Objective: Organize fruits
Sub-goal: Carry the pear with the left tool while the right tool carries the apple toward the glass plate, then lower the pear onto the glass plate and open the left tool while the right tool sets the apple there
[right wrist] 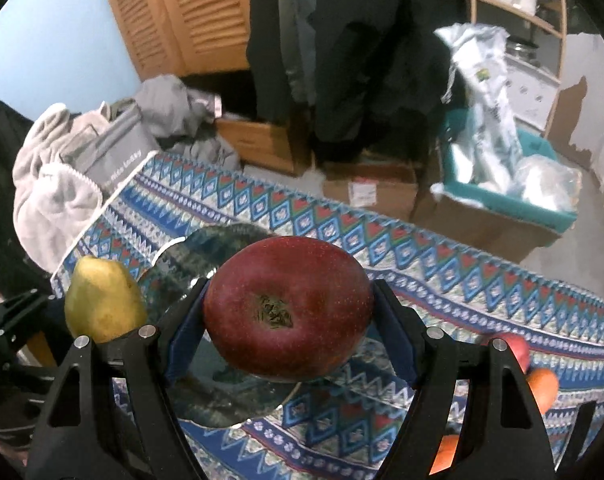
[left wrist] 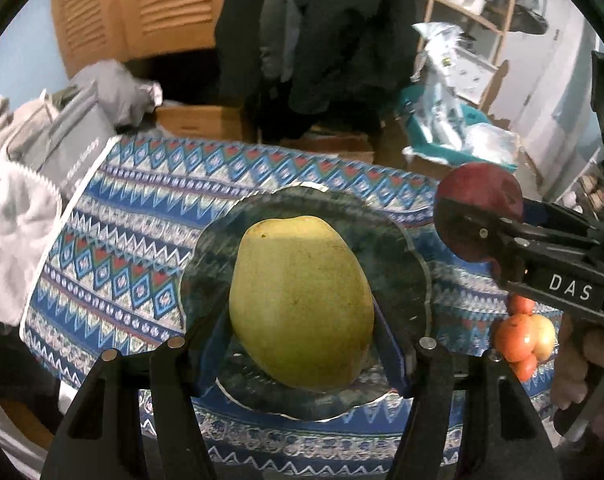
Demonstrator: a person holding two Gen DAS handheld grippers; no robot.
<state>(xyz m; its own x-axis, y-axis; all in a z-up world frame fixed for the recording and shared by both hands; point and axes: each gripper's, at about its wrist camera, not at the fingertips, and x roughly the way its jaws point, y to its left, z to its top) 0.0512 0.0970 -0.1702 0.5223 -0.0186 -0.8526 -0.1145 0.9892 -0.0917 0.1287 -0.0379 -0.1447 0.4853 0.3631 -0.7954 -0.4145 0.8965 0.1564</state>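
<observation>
**Over the plate: both grippers loaded with fruit**

At 9 o'clock of the plate (left wrist: 402, 248), a pile of grey laundry (left wrist: 18, 232) lies off the edge of the patterned cloth (left wrist: 134, 216), clear of the work.

Left gripper (left wrist: 302, 344) is clamped on a yellow-green pear (left wrist: 302, 300), blue pads on both its sides, held above the dark plate and tilted down, probably to set it there.

Right gripper (right wrist: 290, 320) is clamped on a red apple (right wrist: 290, 312), stem end facing the camera, at 2 o'clock of the pear and over the plate's right rim. Likely headed for the same plate.

Risk, as a judgement: two tools converging, so fingers could bump.

At 4 o'clock of the plate, small orange-red fruits (left wrist: 522, 336) sit loose on the cloth, not yet sorted. A person's hand (left wrist: 582, 380) shows at the far right.
</observation>
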